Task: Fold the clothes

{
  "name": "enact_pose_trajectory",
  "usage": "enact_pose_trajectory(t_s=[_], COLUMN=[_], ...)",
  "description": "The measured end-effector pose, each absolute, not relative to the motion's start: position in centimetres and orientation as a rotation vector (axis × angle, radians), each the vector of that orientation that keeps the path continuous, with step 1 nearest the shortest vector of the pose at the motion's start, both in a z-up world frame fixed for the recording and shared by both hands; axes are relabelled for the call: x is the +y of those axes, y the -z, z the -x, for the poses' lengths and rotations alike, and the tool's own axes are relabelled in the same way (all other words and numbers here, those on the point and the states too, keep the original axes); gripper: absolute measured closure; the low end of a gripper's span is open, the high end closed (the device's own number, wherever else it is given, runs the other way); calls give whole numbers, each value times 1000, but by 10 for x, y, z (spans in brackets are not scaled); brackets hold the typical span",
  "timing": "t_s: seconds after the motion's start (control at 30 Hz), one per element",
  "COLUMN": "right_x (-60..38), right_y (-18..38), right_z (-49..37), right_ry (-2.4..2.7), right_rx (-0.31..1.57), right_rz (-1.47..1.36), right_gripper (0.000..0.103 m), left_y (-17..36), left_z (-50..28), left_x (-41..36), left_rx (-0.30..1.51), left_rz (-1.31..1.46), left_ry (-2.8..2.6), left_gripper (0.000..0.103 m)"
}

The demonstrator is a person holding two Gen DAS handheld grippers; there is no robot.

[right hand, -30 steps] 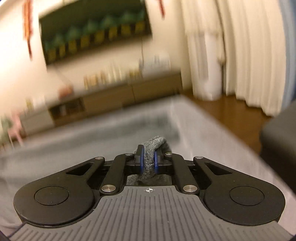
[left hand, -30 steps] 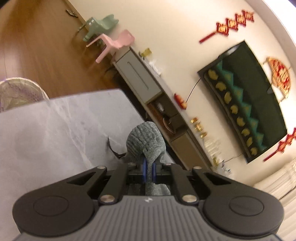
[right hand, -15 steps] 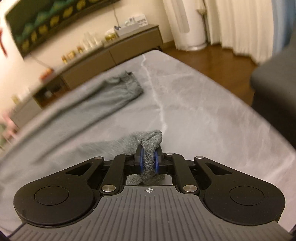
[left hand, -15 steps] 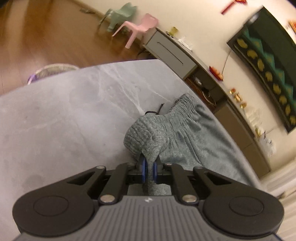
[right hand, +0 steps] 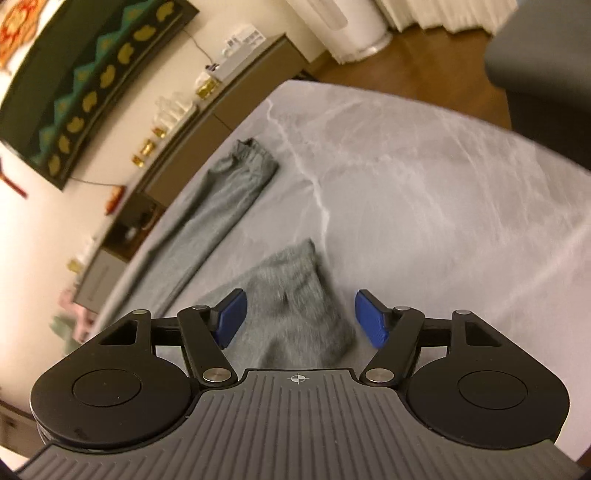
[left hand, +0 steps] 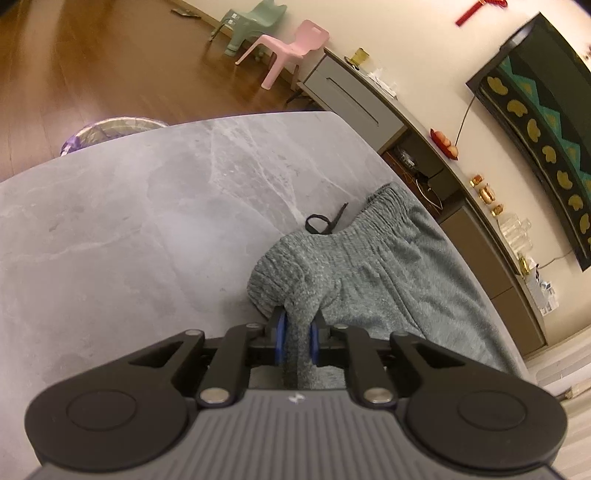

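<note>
Left wrist view: a pair of grey knit sweatpants (left hand: 388,269) lies on the grey marbled table (left hand: 147,221), its gathered elastic waistband (left hand: 384,206) towards the far table edge and a black drawstring (left hand: 325,221) looped on the stone just beside it. The left gripper (left hand: 297,339) has its blue pads pinched on a bunched fold of the waistband end, the cloth rising in a hump right in front of the fingers; the jaws are easing apart, yet the fabric is still pressed between them. In the right wrist view the trouser legs show — one leg (right hand: 221,199) stretched long along the far side of the table, its cuff pointing to the far corner, the other leg end (right hand: 295,295) lying loose on the stone. The right gripper (right hand: 299,319) is opening, jaws wide; that leg end lies between and below the blue pads (right hand: 231,317), and neither pad touches it. Beyond the table, along the cream wall, runs a low cabinet (left hand: 354,103) with small gold ornaments on top, and above it hangs a dark framed panel (left hand: 535,122) with a green and gold pattern. A pink chair (left hand: 291,48) and a green chair (left hand: 255,22) stand on the wooden floor (left hand: 92,62), and a basket (left hand: 110,129) shows just past the near table edge. White curtains (right hand: 436,14) and a dark sofa (right hand: 546,74) lie at the right.
</note>
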State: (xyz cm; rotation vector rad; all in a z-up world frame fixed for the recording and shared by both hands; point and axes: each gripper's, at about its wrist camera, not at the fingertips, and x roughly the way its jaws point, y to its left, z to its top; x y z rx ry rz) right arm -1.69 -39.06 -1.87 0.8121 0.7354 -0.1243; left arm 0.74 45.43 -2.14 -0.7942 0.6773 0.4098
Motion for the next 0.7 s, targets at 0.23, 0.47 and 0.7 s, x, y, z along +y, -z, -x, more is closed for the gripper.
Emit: enact_pose_trajectory(t_s=[0.23, 0.47, 0.7], right_x=[-379, -316, -372], right_y=[38, -58, 30], right_z=[-1, -10, -45], right_ry=[154, -144, 164], right_rx=[802, 197, 752], right_rz=[-762, -452, -681], right_gripper=[52, 87, 87], left_y=[19, 28, 31], left_z=[-21, -5, 7], left_x=[447, 456, 463], left_rx=[683, 702, 701], left_rz=[746, 762, 798], left_ry=[-411, -436, -414], left_gripper=[90, 88, 86])
